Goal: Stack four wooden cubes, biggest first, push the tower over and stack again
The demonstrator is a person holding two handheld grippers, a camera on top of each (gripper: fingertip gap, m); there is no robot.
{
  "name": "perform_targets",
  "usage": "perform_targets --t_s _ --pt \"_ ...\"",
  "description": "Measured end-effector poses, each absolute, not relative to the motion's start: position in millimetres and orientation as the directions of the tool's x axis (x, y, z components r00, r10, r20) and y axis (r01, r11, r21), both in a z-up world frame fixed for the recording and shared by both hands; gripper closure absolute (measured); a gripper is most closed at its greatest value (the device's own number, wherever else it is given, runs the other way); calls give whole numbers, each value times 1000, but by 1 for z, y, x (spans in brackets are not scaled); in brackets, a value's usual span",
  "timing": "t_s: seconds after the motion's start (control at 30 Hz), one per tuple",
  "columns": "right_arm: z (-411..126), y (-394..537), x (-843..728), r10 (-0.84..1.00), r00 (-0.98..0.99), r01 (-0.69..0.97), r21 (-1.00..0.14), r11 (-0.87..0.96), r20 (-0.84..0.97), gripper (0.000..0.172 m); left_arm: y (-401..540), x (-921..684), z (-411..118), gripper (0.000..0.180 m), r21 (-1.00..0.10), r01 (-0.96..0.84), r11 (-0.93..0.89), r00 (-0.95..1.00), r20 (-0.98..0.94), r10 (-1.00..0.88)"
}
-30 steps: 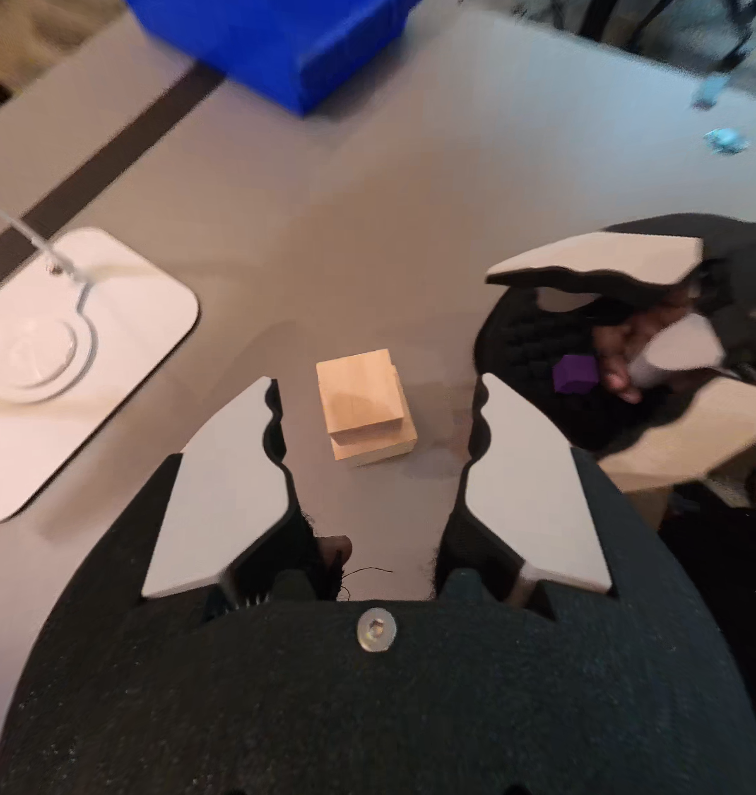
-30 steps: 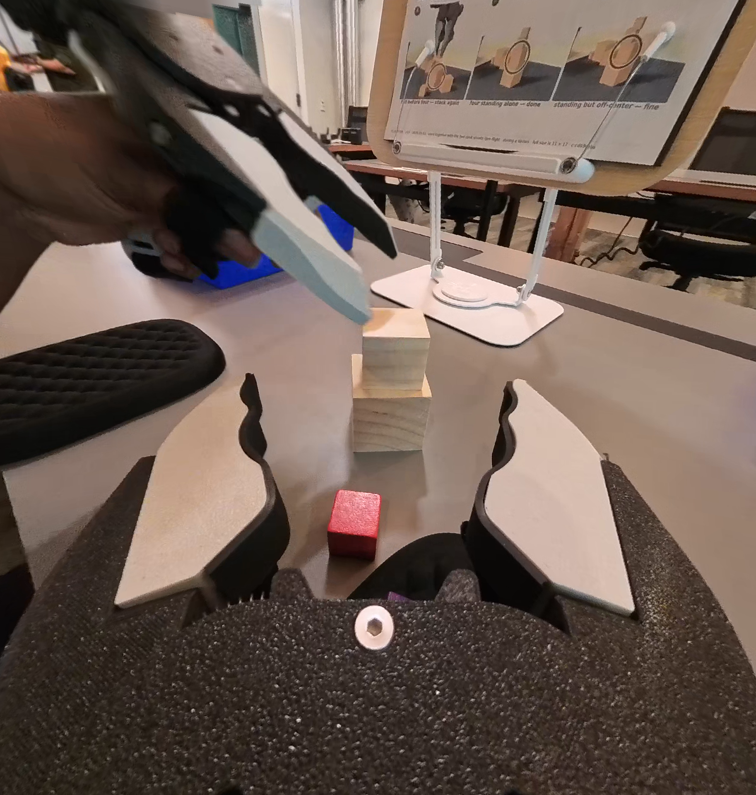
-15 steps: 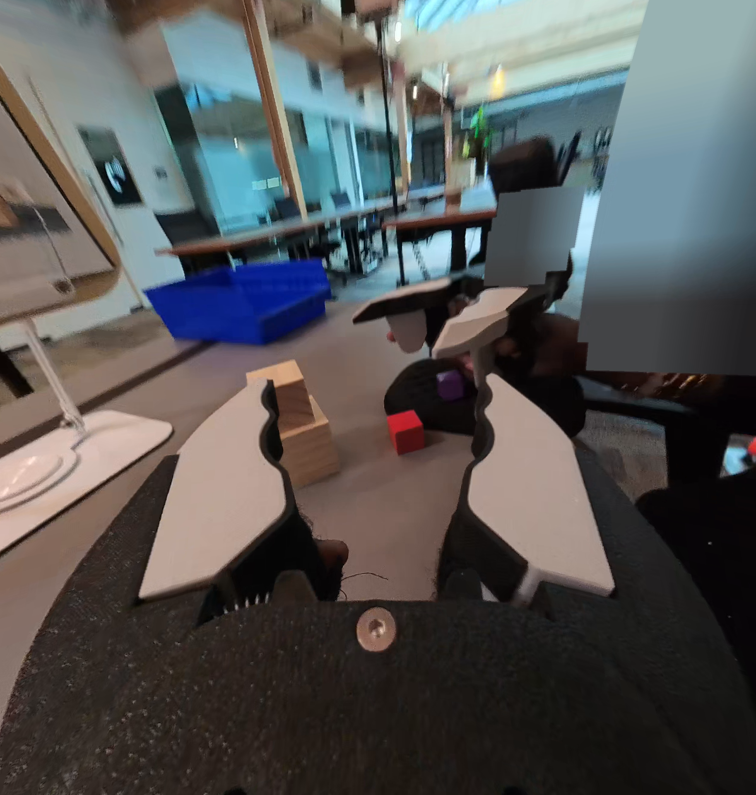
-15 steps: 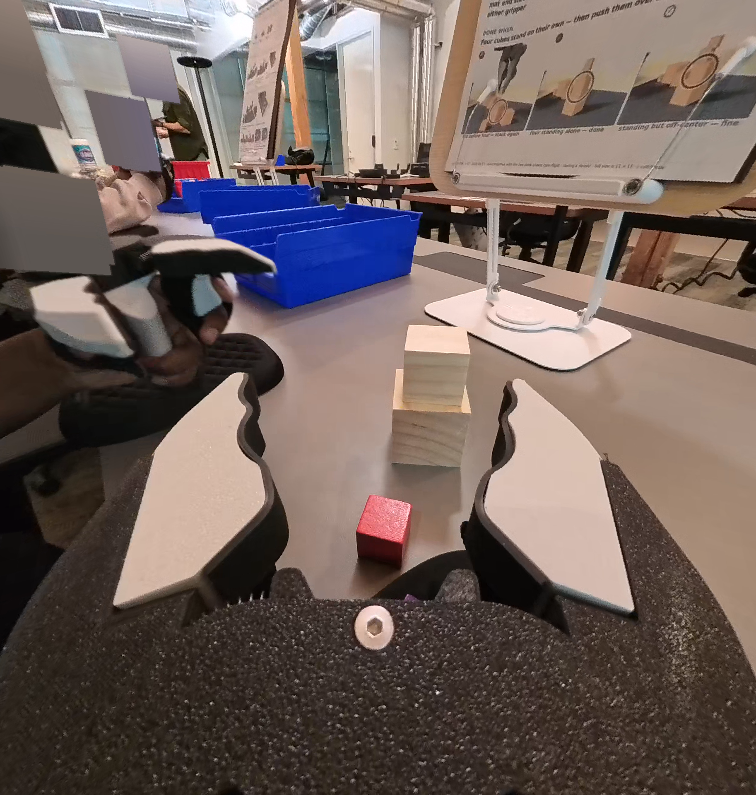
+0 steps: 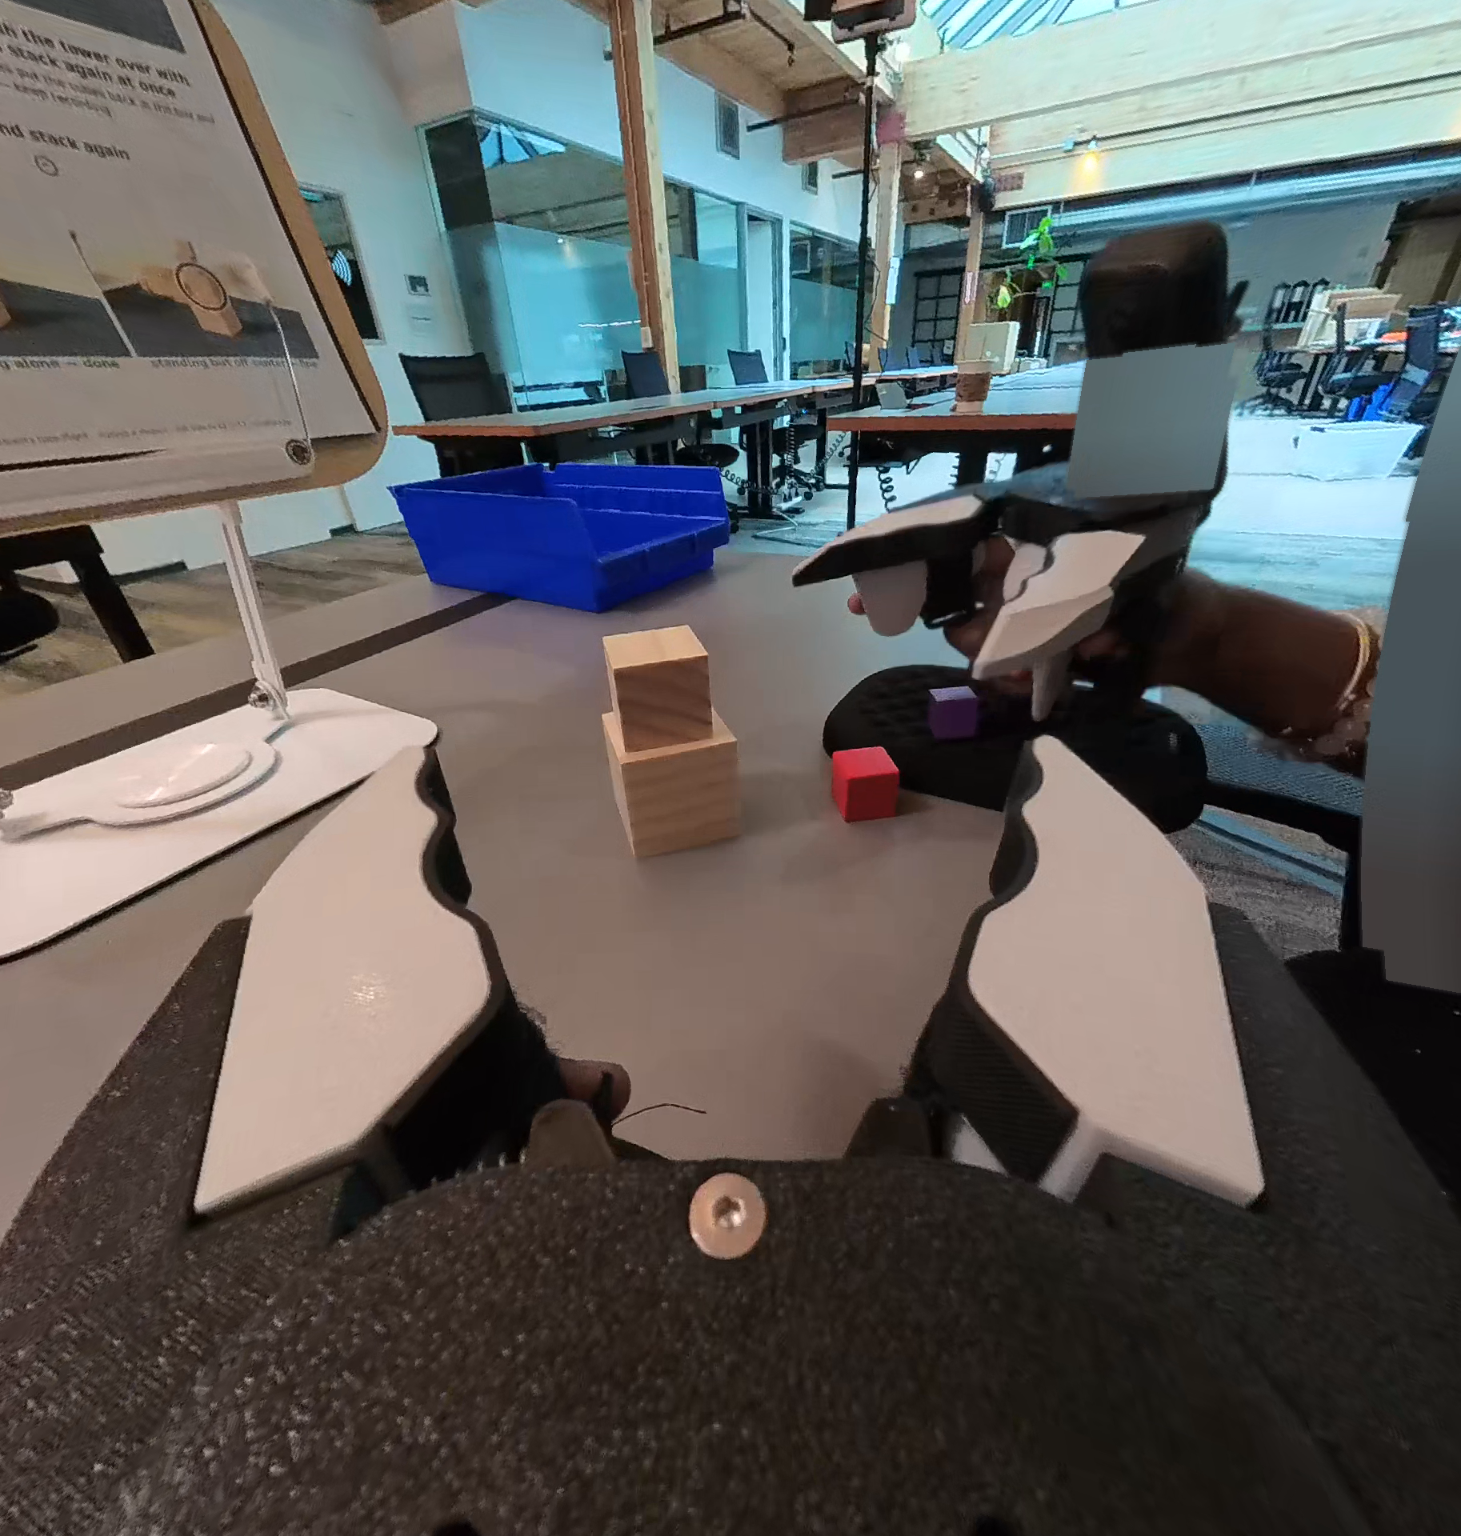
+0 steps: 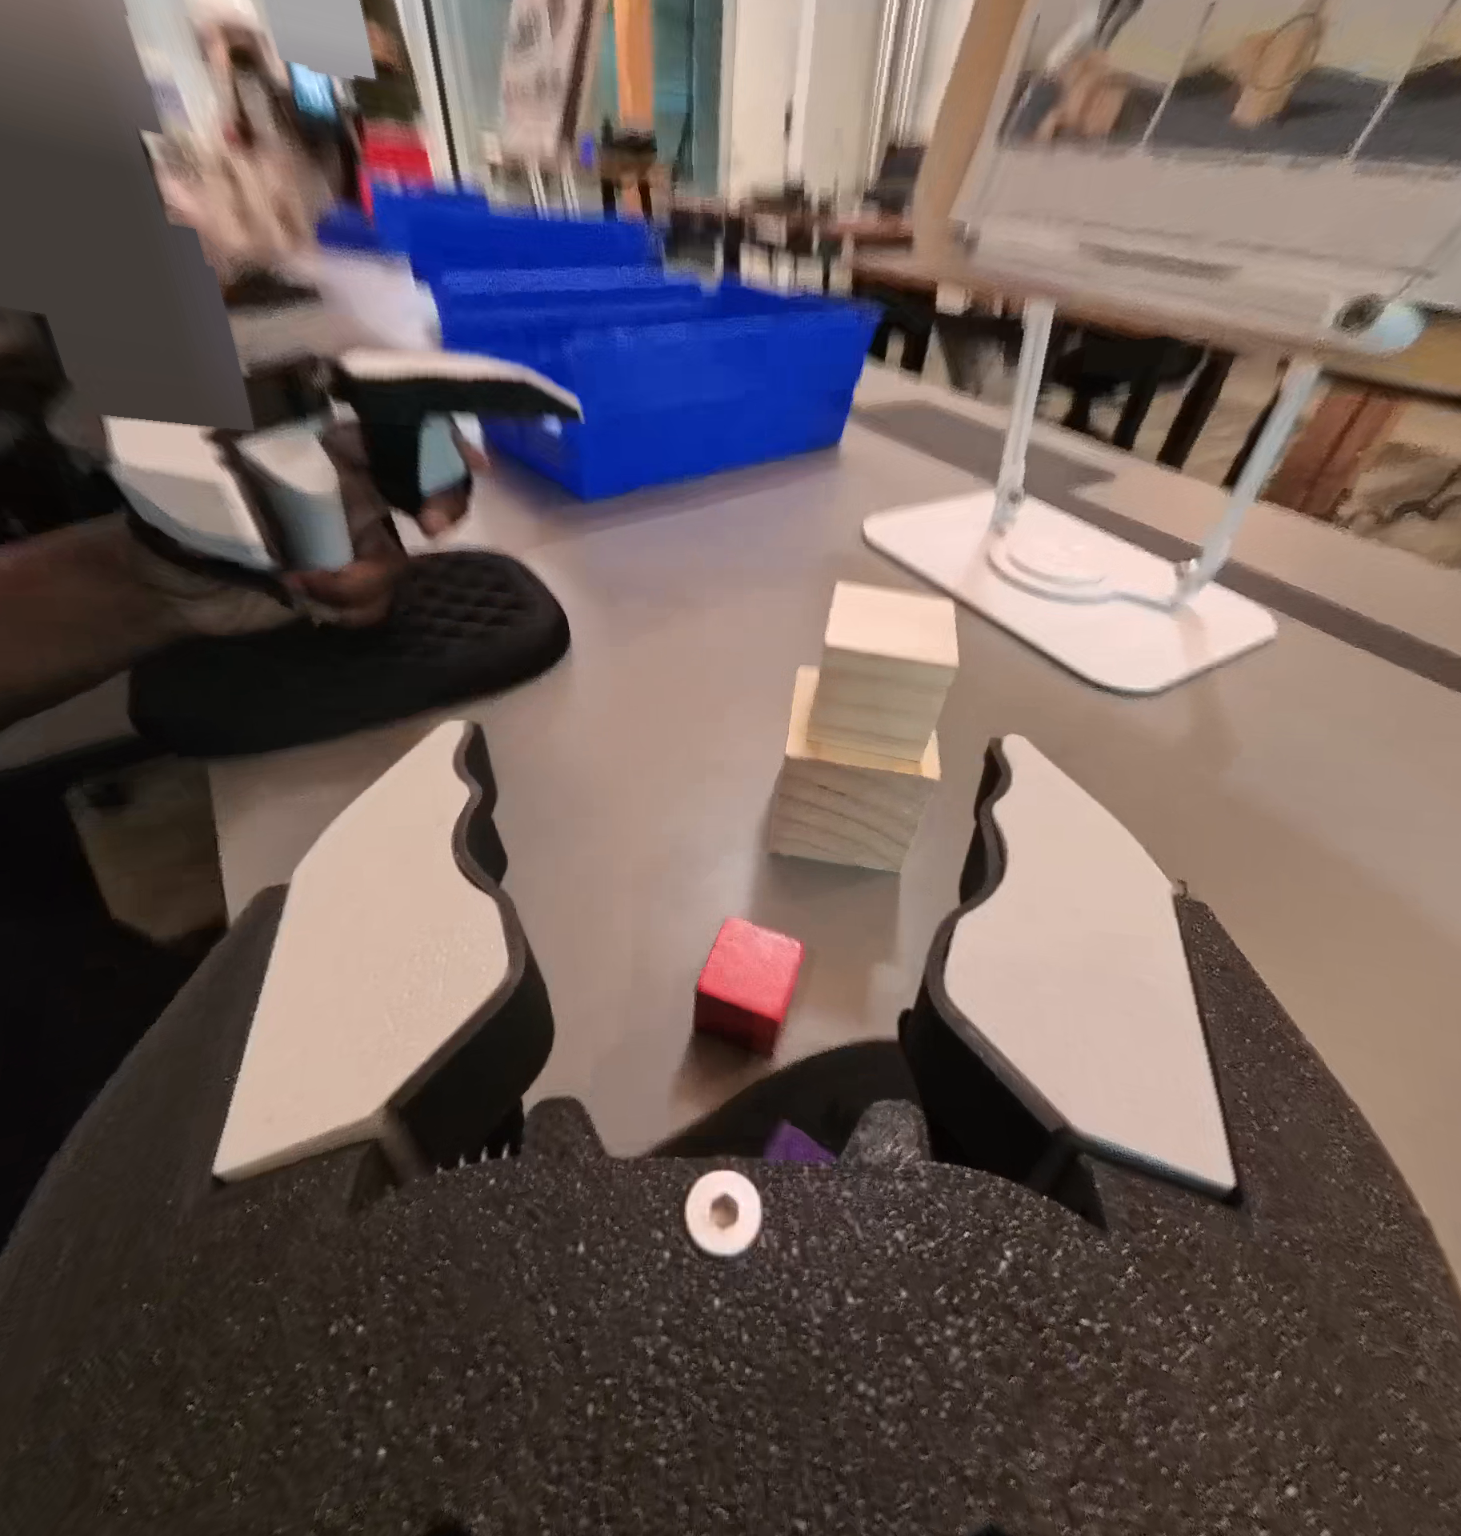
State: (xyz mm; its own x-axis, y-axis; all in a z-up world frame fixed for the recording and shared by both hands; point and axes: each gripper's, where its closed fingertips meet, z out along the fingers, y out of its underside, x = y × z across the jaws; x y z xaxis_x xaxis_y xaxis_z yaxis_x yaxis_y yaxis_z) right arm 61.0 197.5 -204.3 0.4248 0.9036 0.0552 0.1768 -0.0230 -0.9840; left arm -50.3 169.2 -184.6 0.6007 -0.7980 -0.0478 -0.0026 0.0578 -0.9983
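Two pale wooden cubes stand stacked on the grey table [image 5: 710, 956], a smaller cube [image 5: 659, 686] on a larger one [image 5: 676, 785]; the stack also shows in the right wrist view [image 6: 868, 731]. A small red cube [image 5: 864, 783] [image 6: 748, 983] lies beside it. A purple cube [image 5: 953, 712] sits on a black padded armrest [image 5: 1068, 752]. My left gripper [image 5: 731, 765] is open and empty, back from the stack. My right gripper [image 6: 731, 748] is open and empty, above the red cube, the stack just ahead to the right. It also shows in the left wrist view [image 5: 943, 598].
A blue bin [image 5: 569, 532] stands at the back of the table. A white stand [image 5: 170, 773] carries an instruction board [image 5: 129, 249] on the left. A second black armrest [image 6: 345, 657] lies at the table's edge below the other gripper [image 6: 320, 482]. Office desks and chairs fill the background. The small red cube [image 6: 748, 983] lies around 8 centimeters away from my right fingertips.
My left gripper pulled up and back from over the stack and now looks level across the table, its jaws wider. My right gripper shifted slightly left; its view is blurred.
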Motion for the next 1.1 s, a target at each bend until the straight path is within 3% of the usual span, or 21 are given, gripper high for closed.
perform_targets --t_s 0.13,0.23,0.43,0.6,0.77,1.1 --pt "-228 203 78 907 395 562 -820 -110 149 70 168 -55 -181 57 -997 45 56 597 -18 -802" --pt "-244 199 85 903 412 703 -673 -229 123 86 168 -55 -181 59 -997 41 67 602 -29 -798" --pt "-269 200 85 850 517 730 -572 -376 102 115 167 -52 -183 63 -997 8 81 607 -60 -793" --pt "-286 198 84 843 530 749 -519 -412 95 119 169 -53 -184 64 -998 14 63 609 -42 -792" --pt "-296 202 82 848 519 766 -499 -405 107 143 169 -53 -184 67 -998 16 63 609 -41 -792" --pt "-202 245 59 869 489 704 -624 -339 80 143 169 -54 -183 74 -998 30 55 601 -26 -799"
